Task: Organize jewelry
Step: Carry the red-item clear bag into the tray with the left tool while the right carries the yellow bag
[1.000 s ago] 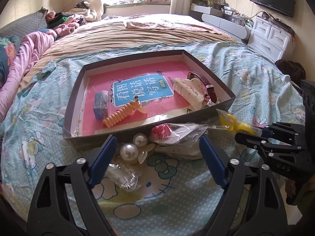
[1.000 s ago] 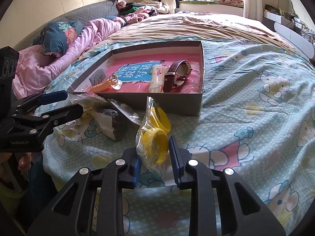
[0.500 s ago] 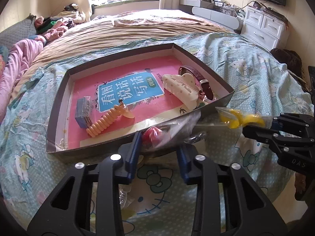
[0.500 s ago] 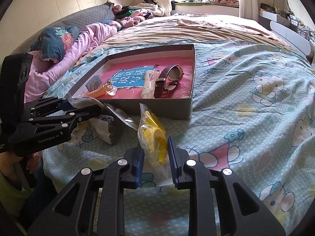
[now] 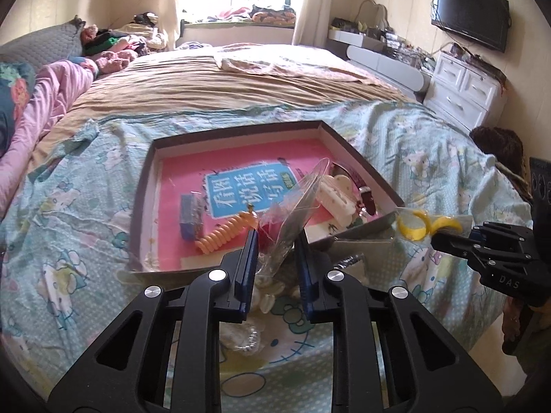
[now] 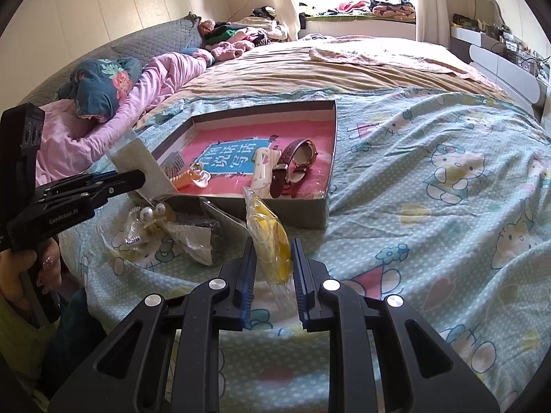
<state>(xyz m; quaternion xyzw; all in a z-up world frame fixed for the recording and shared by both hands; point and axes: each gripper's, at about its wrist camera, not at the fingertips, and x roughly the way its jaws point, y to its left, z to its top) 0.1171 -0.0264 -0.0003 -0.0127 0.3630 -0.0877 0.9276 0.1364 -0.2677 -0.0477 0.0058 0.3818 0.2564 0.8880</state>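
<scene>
A shallow box tray (image 5: 365,168) with a pink lining lies on the bed; it also shows in the right wrist view (image 6: 323,206). Inside are an orange spiral hair tie (image 5: 224,232), a blue clip (image 5: 189,216), a white claw clip (image 5: 334,196) and a brown watch (image 6: 292,161). My left gripper (image 5: 275,237) is shut on a clear plastic bag with a red item (image 5: 292,213), held above the tray's near edge. My right gripper (image 6: 273,251) is shut on a clear bag with yellow hoops (image 6: 272,237), held above the bed right of the tray's near corner.
On the bedspread in front of the tray lie pearl earrings (image 6: 153,213), a small bag with a silver piece (image 6: 129,241) and a grey pouch (image 6: 199,234). Pink bedding (image 6: 113,113) lies left. A white dresser (image 5: 465,93) stands right.
My left gripper shut on the red-item bag, lifted it off the bedspread and raised it over the tray's near edge. My right gripper kept holding the yellow-hoop bag and rose slightly.
</scene>
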